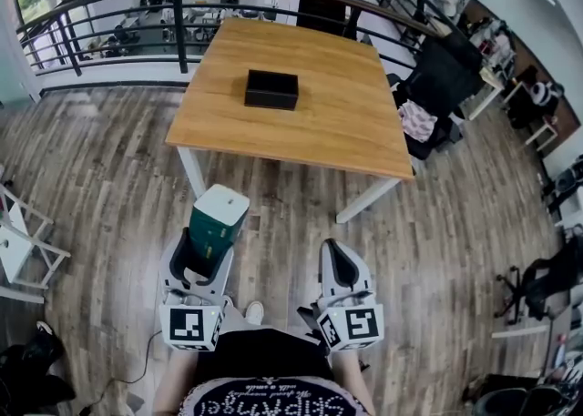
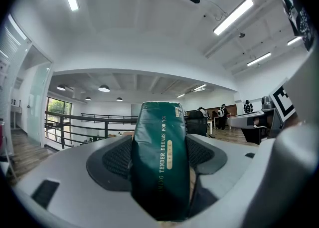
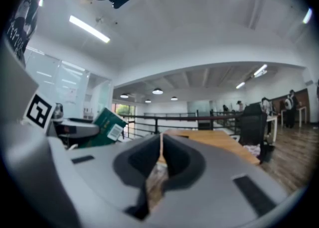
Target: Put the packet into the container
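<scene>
1. Now, my left claw (image 1: 202,259) is clamped on the dark green packet (image 2: 159,157). Its pads press the packet's two broad sides, and the jaws stand wide around it.
2. The packet juts out from between the pads, and its pale far end reaches past my fingertips. A line of light print runs along the narrow face turned toward me.
3. My right claw (image 1: 342,264), just to the right of the left one, has its jaws together with nothing between them.
4. Seen from the right claw, the packet shows off to the left with a barcode label on one corner.
5. Under both claws lies a wooden plank floor (image 1: 118,177).
6. Ahead of both claws and well apart from them stands a wooden table (image 1: 337,123). The black container (image 1: 271,89) sits on it, near the middle of the top.
7. Beyond the table runs a dark railing (image 1: 182,23), and a black chair (image 1: 442,77) stands at the table's right side.
</scene>
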`<state>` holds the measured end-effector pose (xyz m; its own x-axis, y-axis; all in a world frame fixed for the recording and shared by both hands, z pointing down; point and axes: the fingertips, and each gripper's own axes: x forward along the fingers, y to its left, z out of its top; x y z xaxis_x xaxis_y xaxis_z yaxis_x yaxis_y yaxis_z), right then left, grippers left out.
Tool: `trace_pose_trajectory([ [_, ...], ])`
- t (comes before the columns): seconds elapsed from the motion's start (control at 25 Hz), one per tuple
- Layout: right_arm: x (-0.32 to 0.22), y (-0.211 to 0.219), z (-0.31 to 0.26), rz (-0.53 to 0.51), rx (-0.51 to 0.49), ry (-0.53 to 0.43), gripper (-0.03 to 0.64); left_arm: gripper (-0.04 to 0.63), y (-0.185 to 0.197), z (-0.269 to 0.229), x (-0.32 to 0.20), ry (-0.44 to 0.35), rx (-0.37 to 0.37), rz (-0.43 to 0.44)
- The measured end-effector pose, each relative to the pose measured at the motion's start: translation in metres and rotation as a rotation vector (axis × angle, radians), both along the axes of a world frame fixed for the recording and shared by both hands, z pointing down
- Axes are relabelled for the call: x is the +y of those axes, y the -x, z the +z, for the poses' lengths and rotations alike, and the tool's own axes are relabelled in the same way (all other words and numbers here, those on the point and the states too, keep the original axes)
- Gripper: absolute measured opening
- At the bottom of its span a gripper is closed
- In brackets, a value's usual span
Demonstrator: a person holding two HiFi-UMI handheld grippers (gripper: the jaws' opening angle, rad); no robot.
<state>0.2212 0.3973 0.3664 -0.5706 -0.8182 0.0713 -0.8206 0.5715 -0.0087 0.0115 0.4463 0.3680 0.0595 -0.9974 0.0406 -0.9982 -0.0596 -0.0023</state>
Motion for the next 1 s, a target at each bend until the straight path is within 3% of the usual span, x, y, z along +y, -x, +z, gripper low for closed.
trace_pose_trajectory([
  [0.48, -0.005, -0.011, 0.002, 0.005, -0.053, 0.001, 0.040, 0.360, -0.007, 0.002, -0.007, -0.008, -0.006, 0.008],
  [1.0, -0.047, 0.009, 0.011, 0.047, -0.045, 0.039, 0.040, 0.360, 0.024, 0.008, -0.062, 0.004, -0.005, 0.033],
])
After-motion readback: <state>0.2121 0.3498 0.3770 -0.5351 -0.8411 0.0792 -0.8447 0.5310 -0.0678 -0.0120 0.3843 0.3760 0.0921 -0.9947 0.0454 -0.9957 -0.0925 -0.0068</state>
